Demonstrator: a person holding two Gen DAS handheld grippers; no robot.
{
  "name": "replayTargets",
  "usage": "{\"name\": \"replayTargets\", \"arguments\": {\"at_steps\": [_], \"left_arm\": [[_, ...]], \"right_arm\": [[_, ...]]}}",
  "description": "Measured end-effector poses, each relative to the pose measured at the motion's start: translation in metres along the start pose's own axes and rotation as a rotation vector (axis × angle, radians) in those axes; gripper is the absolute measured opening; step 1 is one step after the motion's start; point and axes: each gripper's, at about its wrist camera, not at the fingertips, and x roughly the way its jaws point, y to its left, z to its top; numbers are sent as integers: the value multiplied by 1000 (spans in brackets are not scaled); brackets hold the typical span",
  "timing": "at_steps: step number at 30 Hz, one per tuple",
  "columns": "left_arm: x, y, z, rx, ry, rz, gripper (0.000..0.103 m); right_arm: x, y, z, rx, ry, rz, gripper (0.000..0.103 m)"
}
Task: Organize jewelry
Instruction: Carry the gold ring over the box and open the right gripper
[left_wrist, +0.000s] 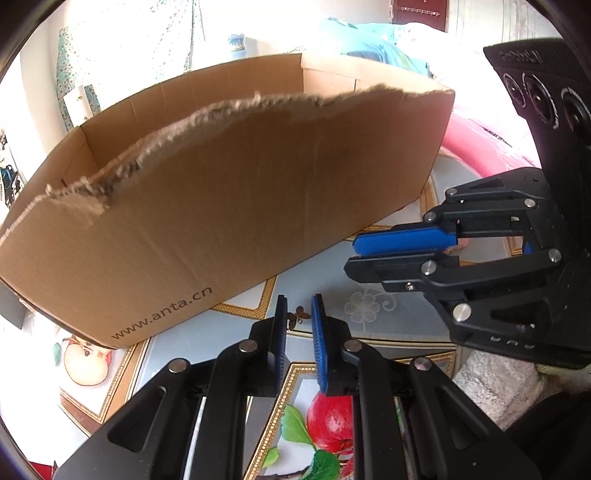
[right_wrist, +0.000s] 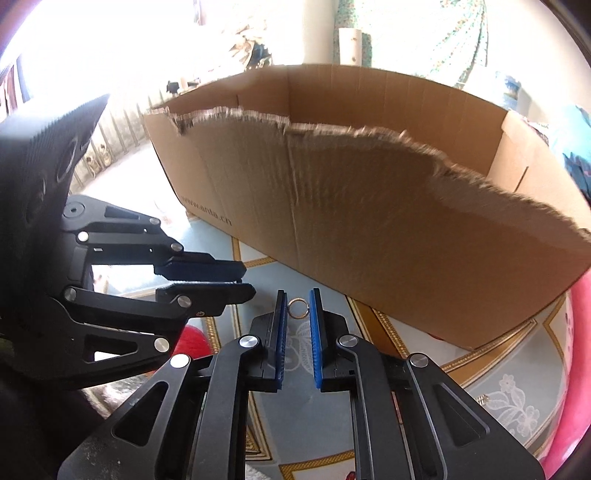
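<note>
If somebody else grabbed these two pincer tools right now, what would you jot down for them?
Left gripper: shut on a small butterfly-shaped piece, held at the fingertips above the tablecloth.
Right gripper: shut on a small metal ring, also at the fingertips.
Both hang side by side just in front of the torn cardboard box, which stands open on the table.
Done: each tool has picked up one piece.
Left: probably carry both over the ragged front wall and let them go inside. What already lies in the box cannot be seen from here.
</note>
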Motion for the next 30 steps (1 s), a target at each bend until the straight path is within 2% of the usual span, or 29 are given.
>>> {"name": "replayTargets", "arguments": {"at_steps": [6, 12, 15, 18, 20, 23, 26, 30], "left_arm": [[-27, 3, 7, -8, -51, -69, 13], [-76, 20, 29, -51, -175, -186, 13], [-95, 32, 43, -68, -232, -199, 13], [-104, 41, 57, -72, -262, -173, 13], [-99, 50, 67, -63, -249, -111, 13], [-80, 62, 77, -77, -182, -38, 13], [-56, 79, 85, -107, -108, 1, 13], [-29, 96, 91, -132, -51, 21, 13]], "right_arm": [[-27, -8, 2, 22, -54, 32, 10], [-64, -13, 12, 34, -153, 79, 10], [-83, -20, 23, 55, -223, 109, 10], [-87, -26, 33, 75, -264, 108, 10], [-79, -27, 53, 83, -267, 90, 10], [-67, -36, 72, 94, -228, 45, 10], [-38, -51, 87, 137, -146, 39, 10], [-14, -61, 101, 168, -62, 35, 10]]}}
